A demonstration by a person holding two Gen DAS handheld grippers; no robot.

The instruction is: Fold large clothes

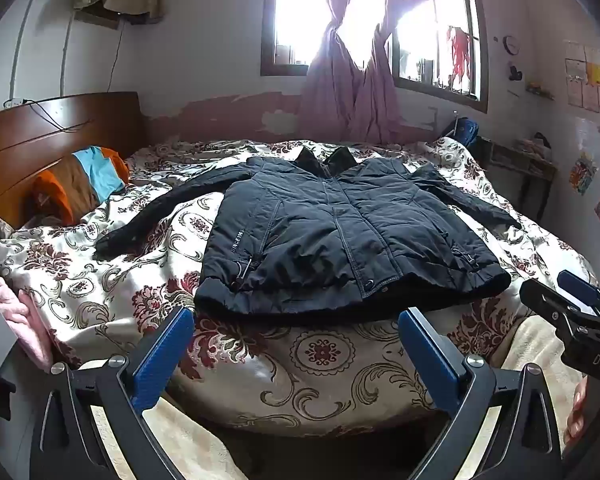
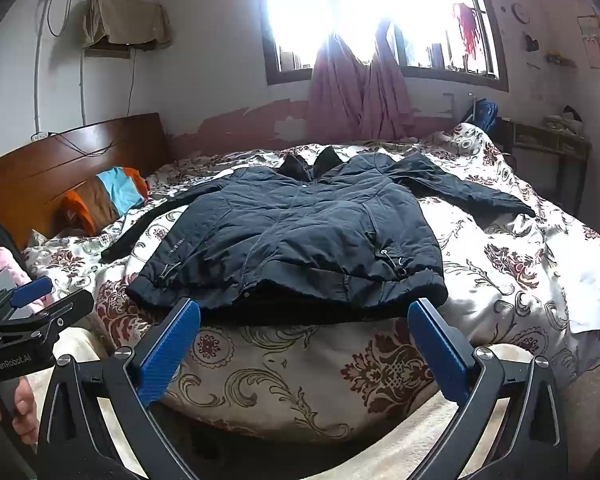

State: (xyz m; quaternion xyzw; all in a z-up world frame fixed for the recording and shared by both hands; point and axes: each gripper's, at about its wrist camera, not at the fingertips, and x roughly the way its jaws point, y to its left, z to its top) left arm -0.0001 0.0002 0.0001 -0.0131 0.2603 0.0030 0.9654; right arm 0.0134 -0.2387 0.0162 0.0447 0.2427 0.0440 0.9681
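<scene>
A dark navy padded jacket [image 1: 340, 232] lies flat, front up, on the floral bedspread [image 1: 112, 276], collar toward the window, both sleeves spread out to the sides. It also shows in the right wrist view [image 2: 296, 240]. My left gripper [image 1: 296, 320] is open and empty, its blue pads just short of the jacket's hem. My right gripper [image 2: 304, 312] is open and empty, also just in front of the hem. The right gripper shows at the right edge of the left wrist view [image 1: 572, 300]; the left gripper shows at the left edge of the right wrist view [image 2: 32, 300].
A wooden headboard [image 1: 52, 140] stands at the left with an orange, brown and blue pillow [image 1: 84, 184] against it. A pink cloth [image 1: 12, 304] lies at the bed's left edge. A small desk [image 1: 524, 160] stands at the far right. A window with pink curtains [image 1: 348, 92] is behind.
</scene>
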